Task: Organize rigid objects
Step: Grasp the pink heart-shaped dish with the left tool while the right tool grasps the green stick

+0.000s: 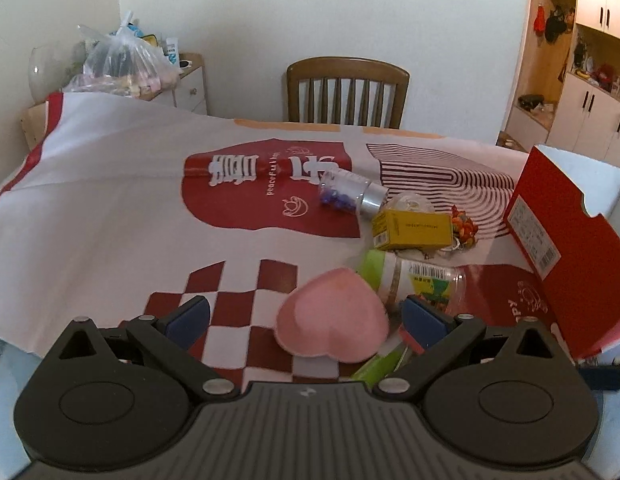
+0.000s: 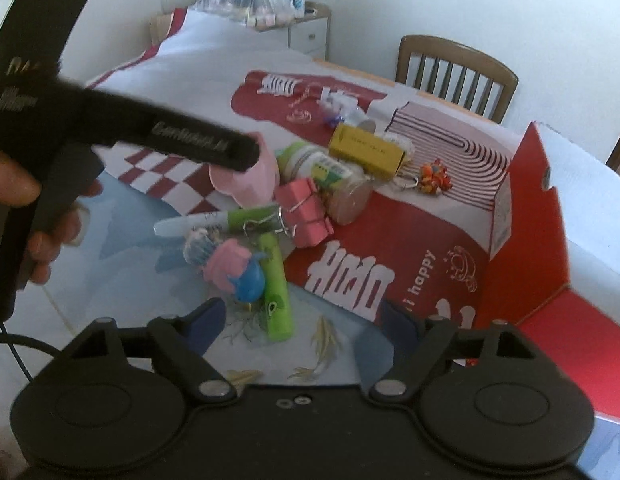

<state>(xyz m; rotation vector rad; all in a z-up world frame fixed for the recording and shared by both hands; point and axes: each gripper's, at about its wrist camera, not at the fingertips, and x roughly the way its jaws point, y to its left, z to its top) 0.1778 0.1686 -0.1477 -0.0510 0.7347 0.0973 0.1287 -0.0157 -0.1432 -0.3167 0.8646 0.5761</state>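
Observation:
A pink heart-shaped object (image 1: 333, 322) lies on the red-and-white cloth, between the fingers of my open left gripper (image 1: 306, 320); it also shows in the right wrist view (image 2: 250, 178), partly behind the left gripper's body. Beyond it lie a green-capped clear bottle (image 1: 413, 278), a yellow box (image 1: 413, 229), a vial of blue beads (image 1: 349, 192) and a colourful keychain (image 1: 463, 224). My right gripper (image 2: 306, 322) is open and empty above a green tube (image 2: 276, 286), a pink-and-blue toy (image 2: 234, 266), a green marker (image 2: 218, 220) and pink binder clips (image 2: 306, 210).
An open red box (image 1: 565, 248) stands at the right; it also shows in the right wrist view (image 2: 541, 208). A wooden chair (image 1: 347, 92) stands behind the table. A plastic bag (image 1: 126, 60) sits on a cabinet at the back left. Cupboards (image 1: 589, 100) line the right wall.

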